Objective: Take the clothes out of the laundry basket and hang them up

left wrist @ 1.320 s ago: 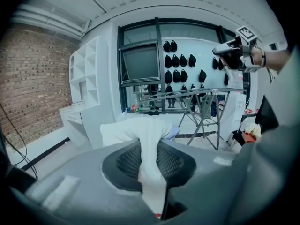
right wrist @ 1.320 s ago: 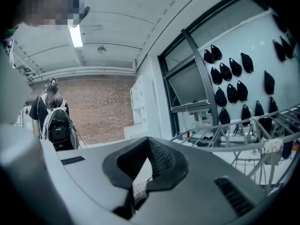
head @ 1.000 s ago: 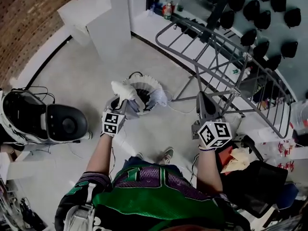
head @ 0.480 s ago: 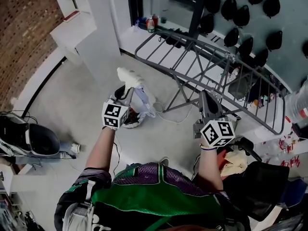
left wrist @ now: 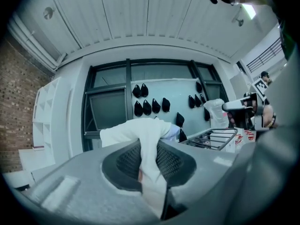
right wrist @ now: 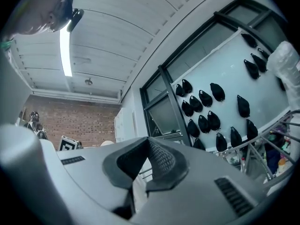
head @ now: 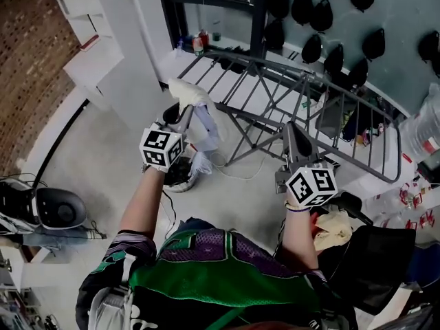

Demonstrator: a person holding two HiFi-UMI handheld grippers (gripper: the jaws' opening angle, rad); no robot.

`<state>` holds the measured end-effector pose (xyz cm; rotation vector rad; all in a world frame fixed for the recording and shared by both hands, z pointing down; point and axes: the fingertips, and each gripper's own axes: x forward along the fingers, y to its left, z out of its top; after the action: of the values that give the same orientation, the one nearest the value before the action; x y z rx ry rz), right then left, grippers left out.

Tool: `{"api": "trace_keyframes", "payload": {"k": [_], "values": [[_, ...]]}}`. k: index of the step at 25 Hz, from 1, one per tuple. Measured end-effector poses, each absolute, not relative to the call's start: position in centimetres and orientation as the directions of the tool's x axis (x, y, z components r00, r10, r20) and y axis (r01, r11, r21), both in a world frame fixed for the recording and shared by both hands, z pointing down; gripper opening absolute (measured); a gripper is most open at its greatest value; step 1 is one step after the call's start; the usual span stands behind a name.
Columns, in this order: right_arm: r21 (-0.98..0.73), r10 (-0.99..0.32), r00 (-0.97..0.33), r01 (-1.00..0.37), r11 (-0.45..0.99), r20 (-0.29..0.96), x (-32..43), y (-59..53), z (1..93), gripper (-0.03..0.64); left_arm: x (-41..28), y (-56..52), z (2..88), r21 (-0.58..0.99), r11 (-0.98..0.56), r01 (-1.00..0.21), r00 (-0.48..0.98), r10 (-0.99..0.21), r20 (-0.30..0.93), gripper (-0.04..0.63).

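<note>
A white cloth garment (head: 187,92) is hanging bunched from the left gripper (head: 180,113). It is clear of the round dark laundry basket (head: 180,177) on the pale floor (head: 103,150) and just beside the near corner of the grey metal folding drying rack (head: 302,74). In the left gripper view, the fingers (left wrist: 176,162) are pinching a fold of the garment, and the rest is spilling over their tips. A paler lilac length of cloth (head: 206,125) is dangling below the grip in the head view; whether it belongs to the same piece cannot be told. More light cloth (head: 201,162) is lying at the basket's rim.

The right gripper (head: 291,135) is hovering near the rack's middle rails, well apart from the garment. Its fingers (right wrist: 161,161) are pressed together on nothing. The person, in a green and purple jersey (head: 220,273), is standing between basket and rack. Black teardrop shapes (head: 330,19) are dotting the teal wall beyond.

The step in hand looks to be the transfer: one item is out of the basket and level with the rack, but not yet over a rail. The next move is likely calling for the garment to go across a free rail. The right gripper would need to open and take a loose edge to spread the bunched cloth flat. The left should let go only once the weight is sitting evenly on both sides, or the piece could slide off to the floor.
</note>
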<state>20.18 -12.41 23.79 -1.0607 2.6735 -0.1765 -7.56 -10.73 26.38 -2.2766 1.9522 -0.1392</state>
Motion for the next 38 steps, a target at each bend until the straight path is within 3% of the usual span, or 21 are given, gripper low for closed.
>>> {"api": "trace_keyframes", "payload": {"k": [15, 26, 38], "values": [[-0.182, -0.778, -0.607, -0.757, 0.628, -0.161, 21.7, -20.9, 24.2, 0.0, 0.3, -27.4, 26.1, -0.203, -0.415, -0.887, 0.426, -0.904, -0.014, 0.077], [-0.191, -0.884, -0.451, -0.864, 0.466, -0.12, 23.6, -27.8, 24.7, 0.0, 7.1, -40.3, 27.3, -0.168, -0.621, -0.766, 0.63, -0.776, -0.002, 0.077], [-0.17, -0.942, -0.325, -0.927, 0.334, -0.08, 23.9, -31.8, 25.6, 0.0, 12.8, -46.7, 29.1, -0.101, -0.778, -0.62, 0.782, -0.623, -0.007, 0.077]]}}
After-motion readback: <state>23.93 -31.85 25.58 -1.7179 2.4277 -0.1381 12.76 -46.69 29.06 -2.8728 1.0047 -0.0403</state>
